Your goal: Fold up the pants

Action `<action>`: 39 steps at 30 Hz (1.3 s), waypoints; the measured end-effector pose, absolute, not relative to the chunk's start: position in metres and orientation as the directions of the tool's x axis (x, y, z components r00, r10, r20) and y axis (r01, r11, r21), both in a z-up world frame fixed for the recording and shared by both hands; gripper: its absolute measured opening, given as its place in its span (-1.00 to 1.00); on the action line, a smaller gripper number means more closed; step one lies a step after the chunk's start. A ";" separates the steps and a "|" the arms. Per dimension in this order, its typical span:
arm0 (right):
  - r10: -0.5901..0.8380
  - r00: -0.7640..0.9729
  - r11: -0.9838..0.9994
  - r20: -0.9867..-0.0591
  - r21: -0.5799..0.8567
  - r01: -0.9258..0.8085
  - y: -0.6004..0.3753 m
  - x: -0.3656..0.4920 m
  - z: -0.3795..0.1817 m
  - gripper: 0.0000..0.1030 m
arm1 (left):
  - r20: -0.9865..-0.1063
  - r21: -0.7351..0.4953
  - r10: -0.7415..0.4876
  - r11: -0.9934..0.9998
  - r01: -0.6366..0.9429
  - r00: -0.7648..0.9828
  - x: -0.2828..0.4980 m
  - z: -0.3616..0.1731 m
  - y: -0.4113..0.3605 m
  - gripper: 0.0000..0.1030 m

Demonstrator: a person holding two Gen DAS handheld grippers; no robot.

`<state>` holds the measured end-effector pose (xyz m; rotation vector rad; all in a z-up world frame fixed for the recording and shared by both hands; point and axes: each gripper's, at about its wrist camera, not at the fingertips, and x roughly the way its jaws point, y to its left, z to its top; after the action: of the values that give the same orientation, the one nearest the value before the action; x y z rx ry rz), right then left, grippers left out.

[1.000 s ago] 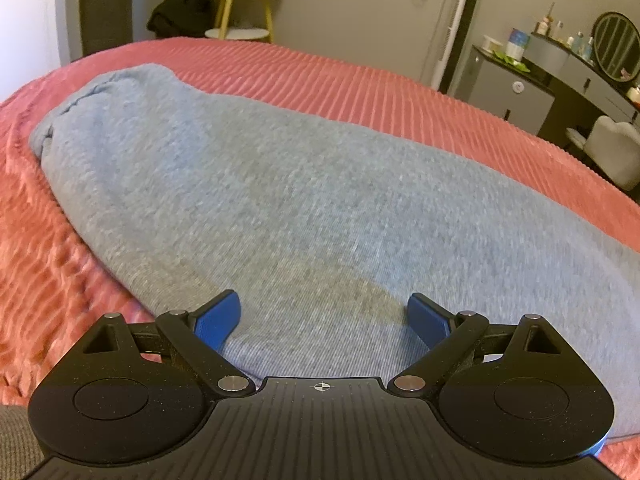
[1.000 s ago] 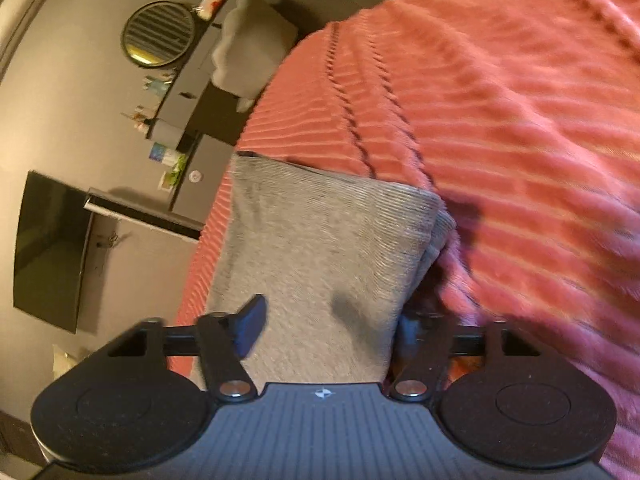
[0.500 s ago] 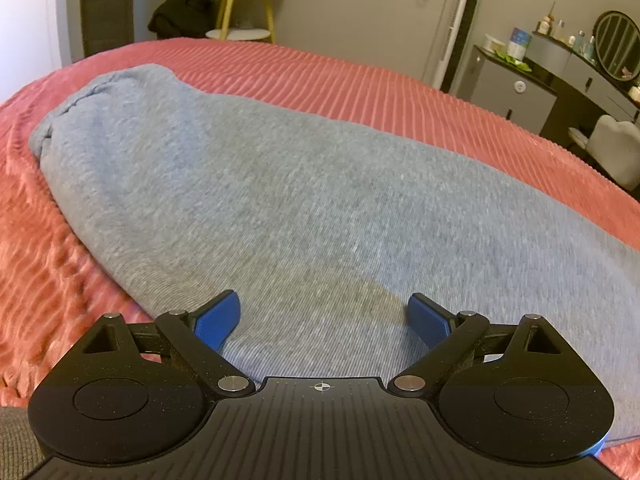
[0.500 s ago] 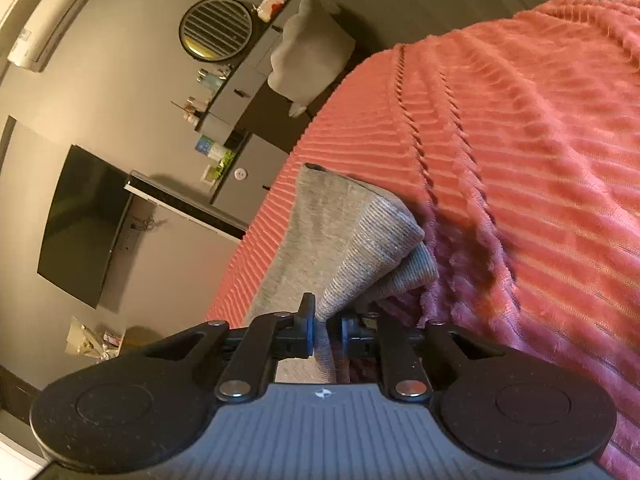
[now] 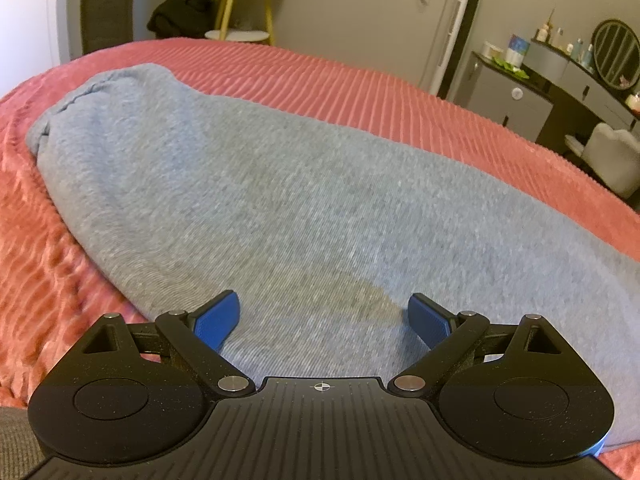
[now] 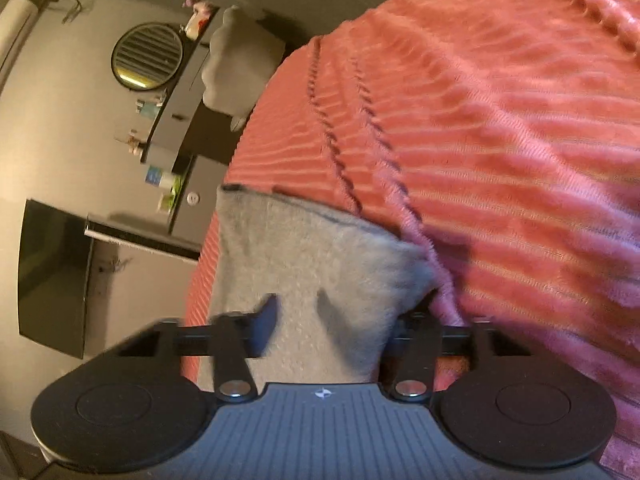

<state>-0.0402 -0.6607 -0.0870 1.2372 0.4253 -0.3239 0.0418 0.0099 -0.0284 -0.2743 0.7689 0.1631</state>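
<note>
Grey pants [image 5: 280,208] lie flat along a red ribbed bedspread [image 5: 360,88], stretching from the far left to the near right. My left gripper [image 5: 322,316] is open, its blue fingers low over the near part of the pants with nothing between them. In the right wrist view the end of the pants [image 6: 320,264] with its dark hem lies on the bedspread [image 6: 500,140]. My right gripper [image 6: 336,324] is open, its left finger over the cloth and its right finger hidden behind the cloth's edge.
A yellow-legged side table [image 5: 244,4] and a dark heap stand beyond the bed. A grey dresser [image 5: 516,96] with bottles, a round mirror [image 5: 614,54] and a pale chair [image 5: 612,160] stand at the right. A dark TV [image 6: 52,276] hangs on the wall.
My right gripper closed on the pants' end half a second ago and has now opened again; the cloth lies flatter. The left gripper has stayed nearly still.
</note>
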 end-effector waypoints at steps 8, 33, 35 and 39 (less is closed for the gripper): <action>-0.107 0.849 0.606 -0.518 0.643 0.468 -0.626 -0.025 -0.022 -0.84 | -0.689 -0.246 0.013 0.936 -0.251 0.725 0.042 -0.027 0.016 0.86; 0.479 0.632 0.860 -0.610 0.470 -0.198 -0.360 0.038 0.001 0.40 | -0.613 -0.438 -0.229 0.895 -0.084 0.756 0.048 -0.029 0.015 0.86; 0.478 0.680 0.803 -0.556 0.590 -0.082 -0.390 0.031 -0.004 0.40 | -0.612 -0.443 -0.280 0.896 -0.027 0.740 0.049 -0.029 0.008 0.86; 0.378 0.674 0.762 -0.634 0.626 0.162 -0.420 0.019 -0.034 -0.03 | -0.617 -0.459 -0.385 0.884 0.083 0.687 0.049 -0.026 -0.010 0.86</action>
<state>0.0190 -0.4199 -0.0340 0.7134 0.8393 0.1340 0.0488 -0.0101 -0.0263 -0.4182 0.7743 -0.2704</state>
